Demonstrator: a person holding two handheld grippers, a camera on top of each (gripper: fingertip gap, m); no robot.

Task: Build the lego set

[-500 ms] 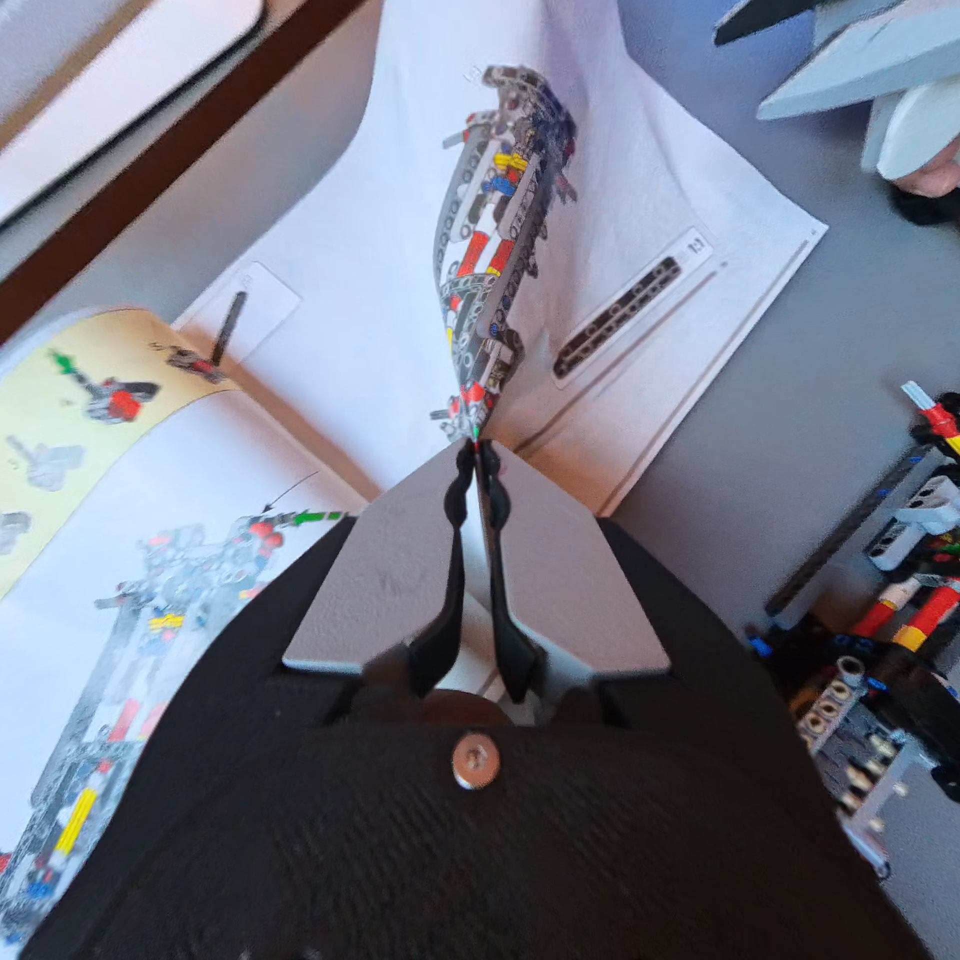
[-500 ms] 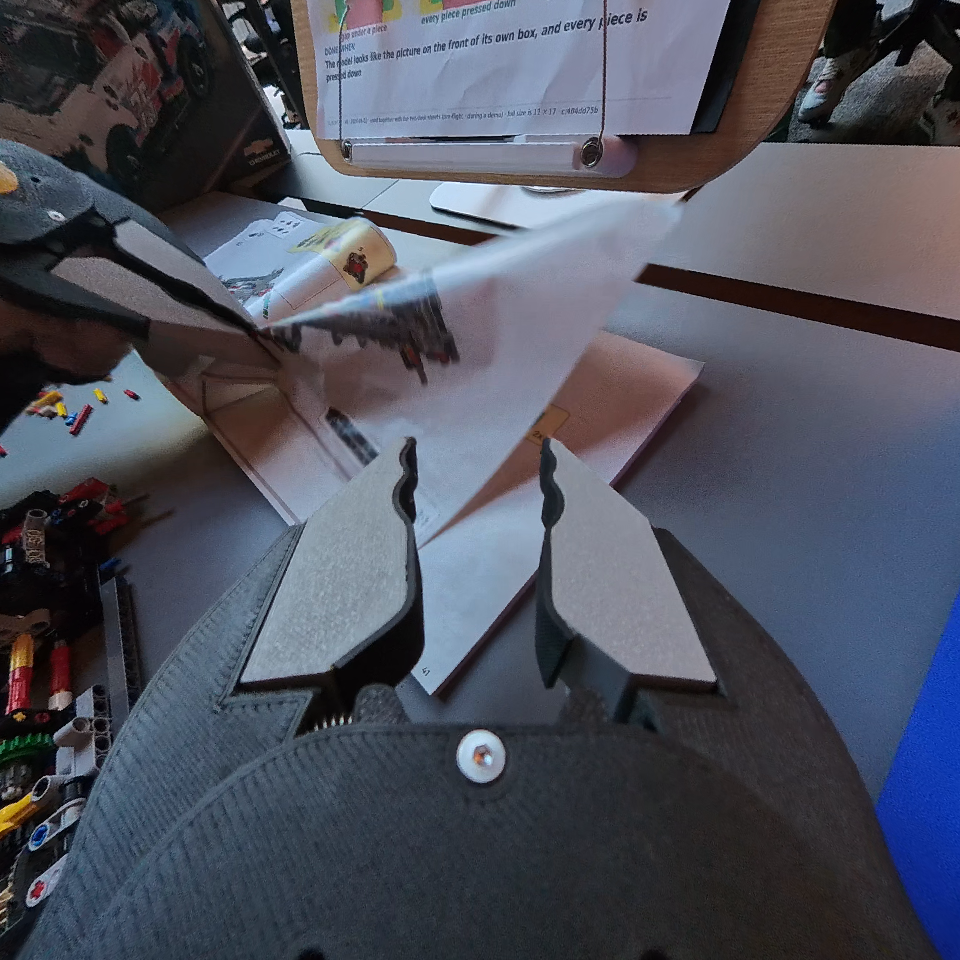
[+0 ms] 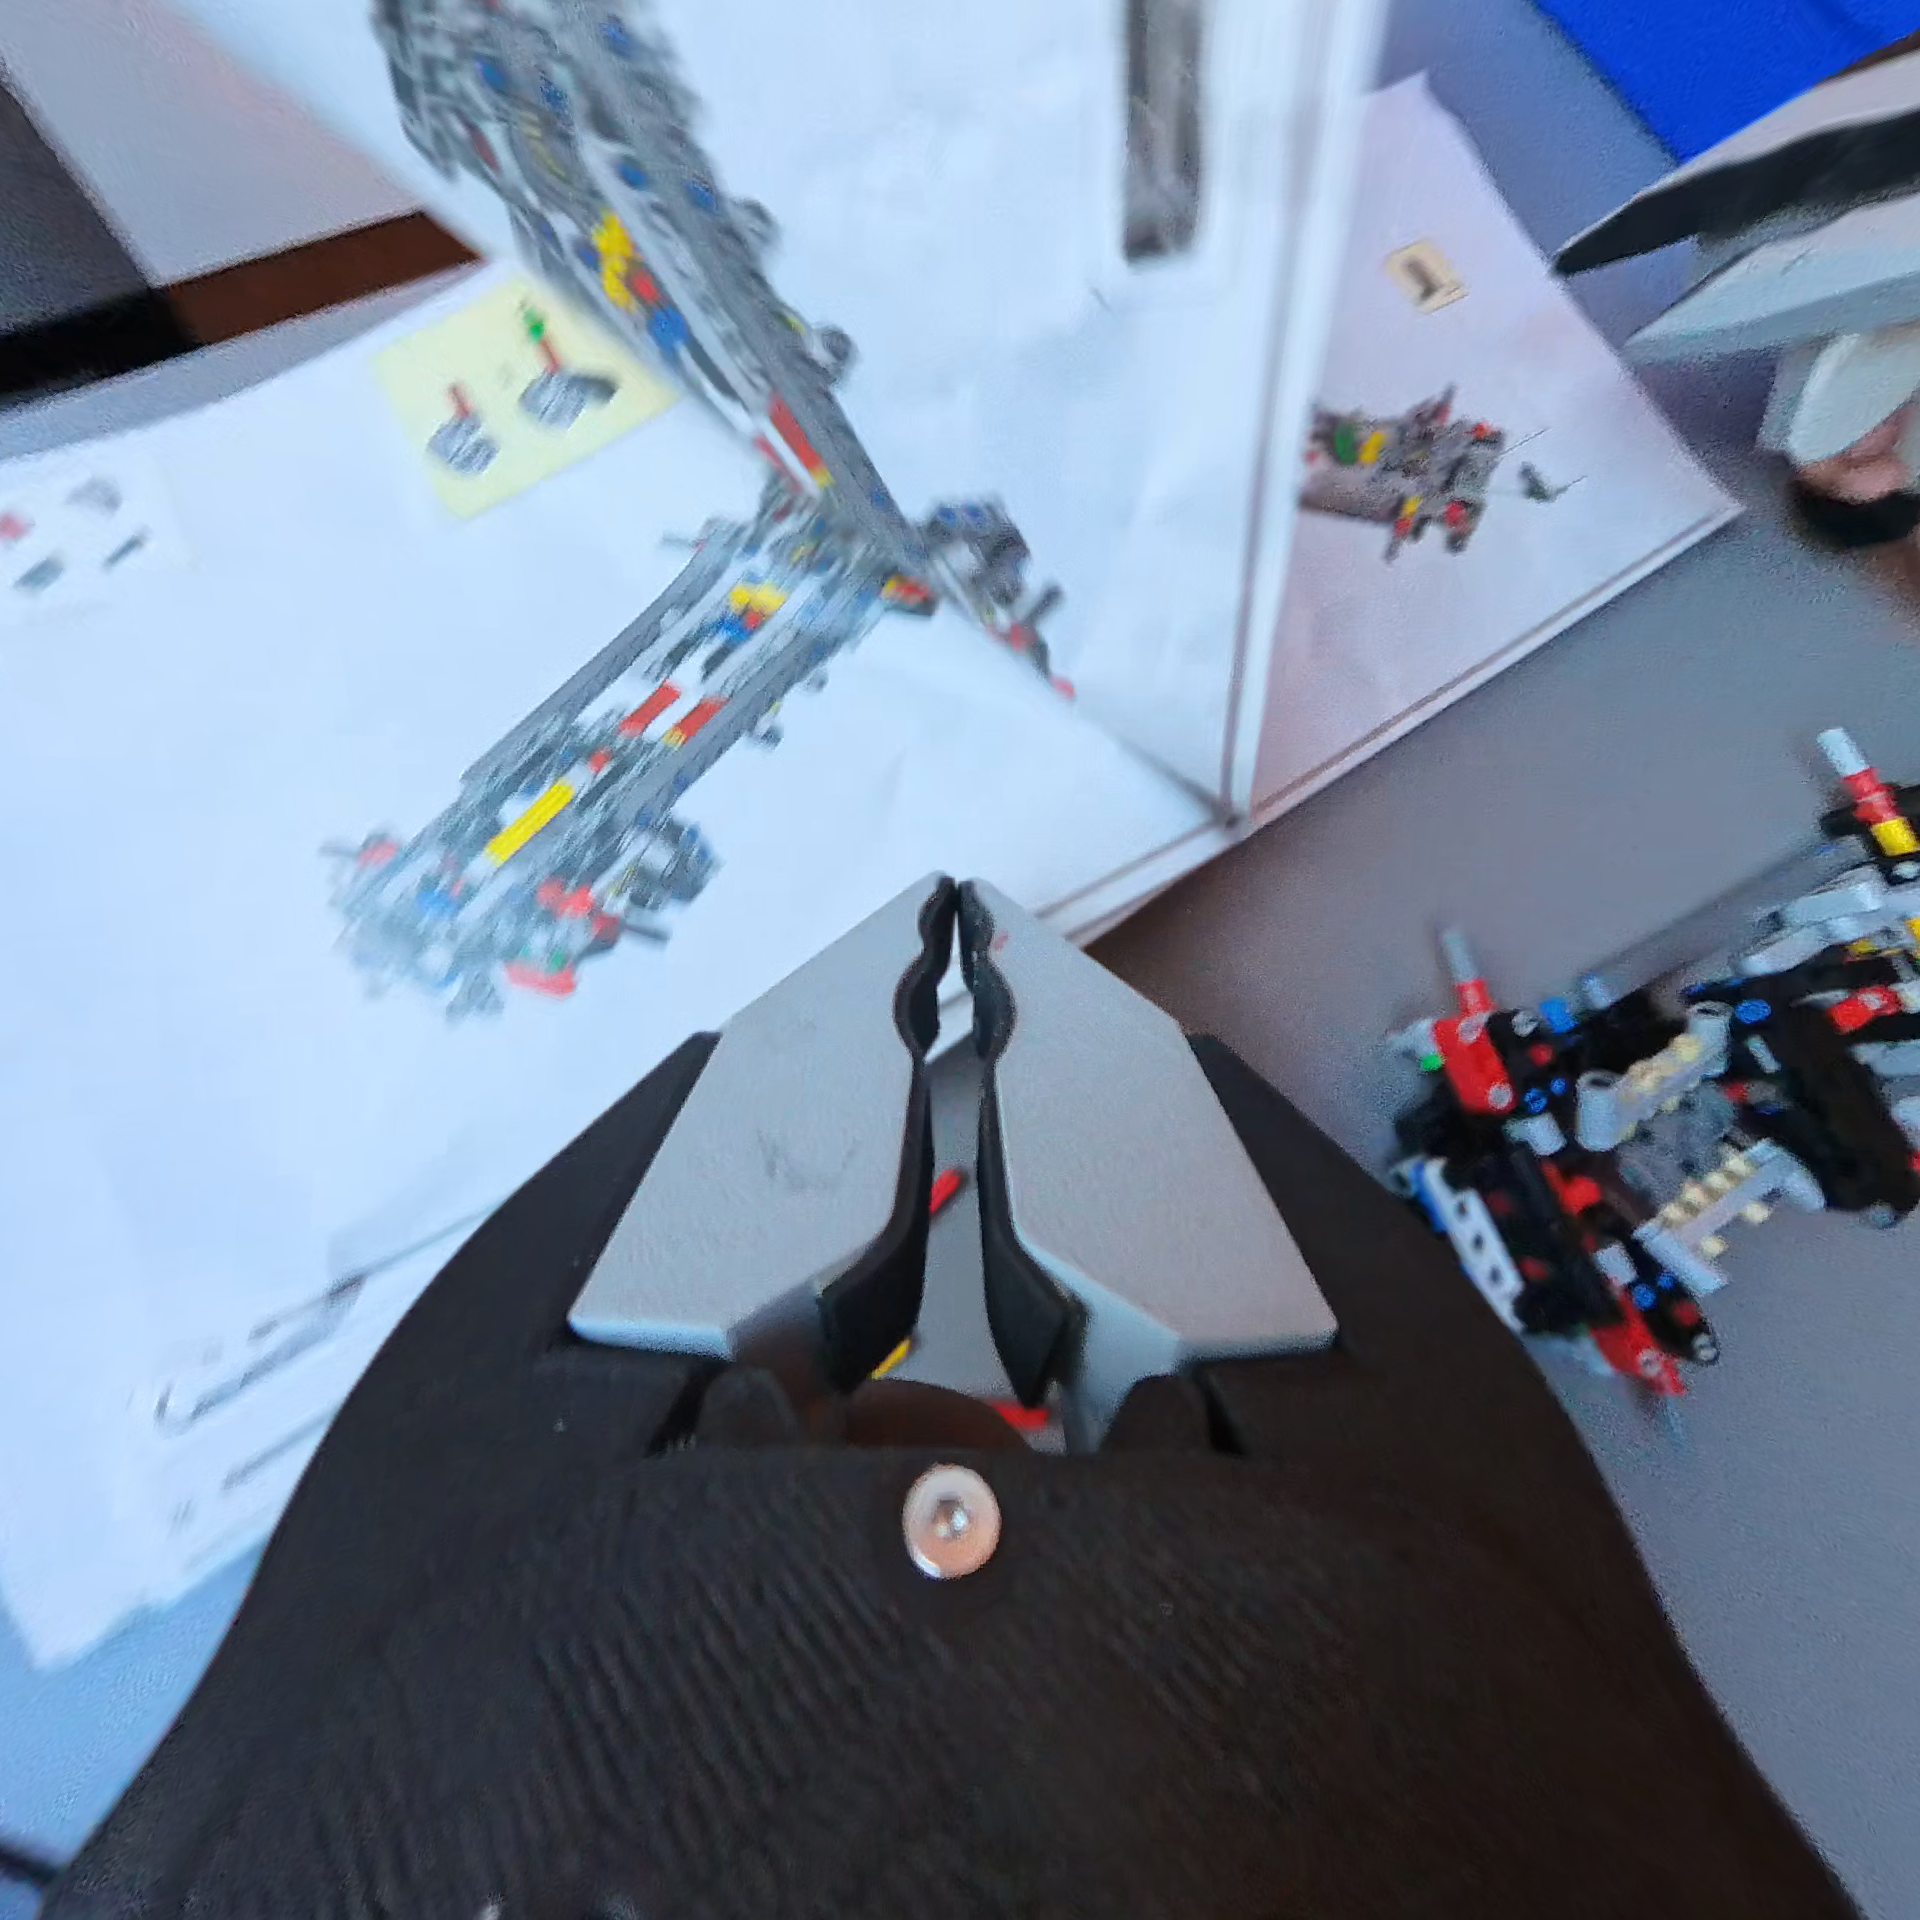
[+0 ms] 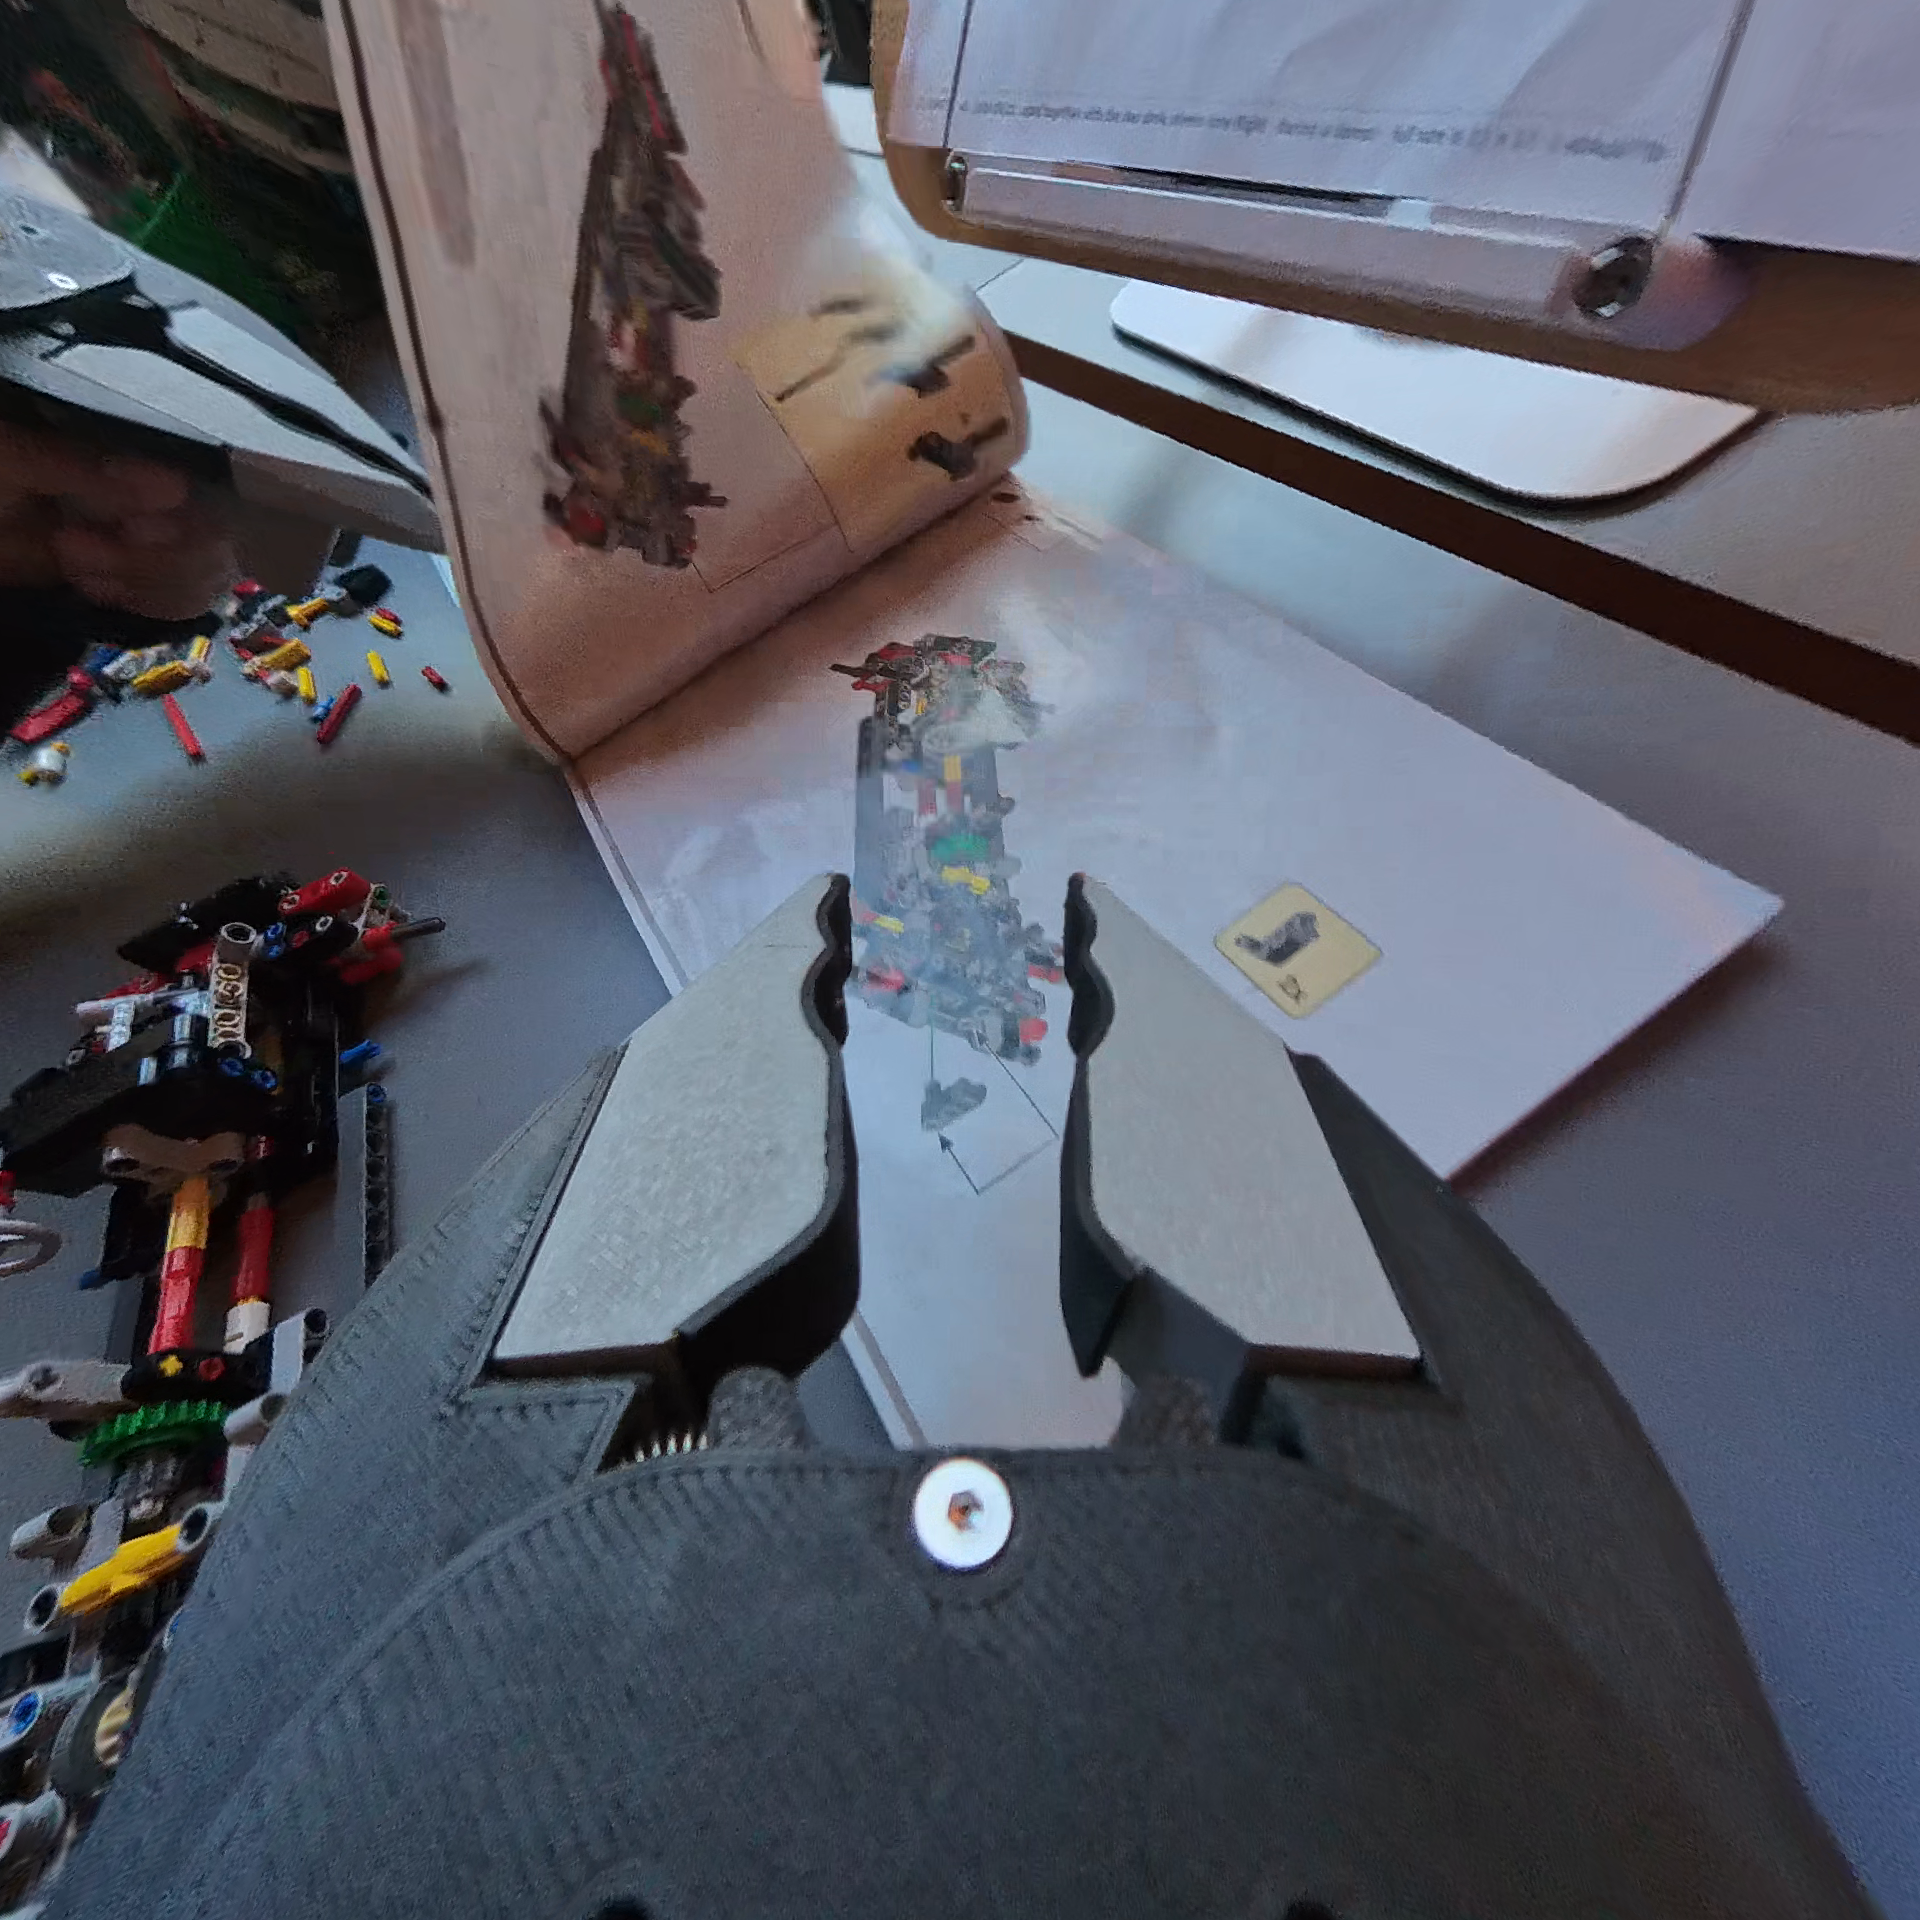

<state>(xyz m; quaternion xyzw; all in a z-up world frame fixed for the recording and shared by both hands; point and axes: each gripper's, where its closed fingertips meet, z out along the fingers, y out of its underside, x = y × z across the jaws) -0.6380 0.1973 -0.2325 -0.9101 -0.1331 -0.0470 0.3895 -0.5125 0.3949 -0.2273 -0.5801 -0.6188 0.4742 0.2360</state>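
An open instruction booklet lies on the grey table point(image 4: 1714, 1299). One page point(image 3: 1039, 312) stands upright from the spine and is blurred; it also shows in the right wrist view point(image 4: 499, 260). My left gripper point(image 3: 954, 896) is shut, and I see no paper between its pads. Its tips hang over the near edge of the left page point(image 3: 260, 1039), apart from the upright page. In the right wrist view the left gripper point(image 4: 416, 483) sits by that page's near edge. My right gripper point(image 4: 961, 894) is open and empty above the right page point(image 4: 1351, 810). It also shows far right in the left wrist view point(image 3: 1595, 301).
A partly built black, red and grey brick model point(image 4: 208, 1091) lies left of the booklet and also shows in the left wrist view point(image 3: 1662, 1122). Loose small bricks point(image 4: 260, 665) are scattered farther back. A wooden stand holding a paper sheet point(image 4: 1351, 208) rises behind the booklet. The gap from one gripper's tips to the other's is roughly 25 centimeters.
Half a second ago my left gripper pinched the lifted page's edge. Now the page stands upright and away from its shut tips. My right gripper's fingers have come slightly closer together.
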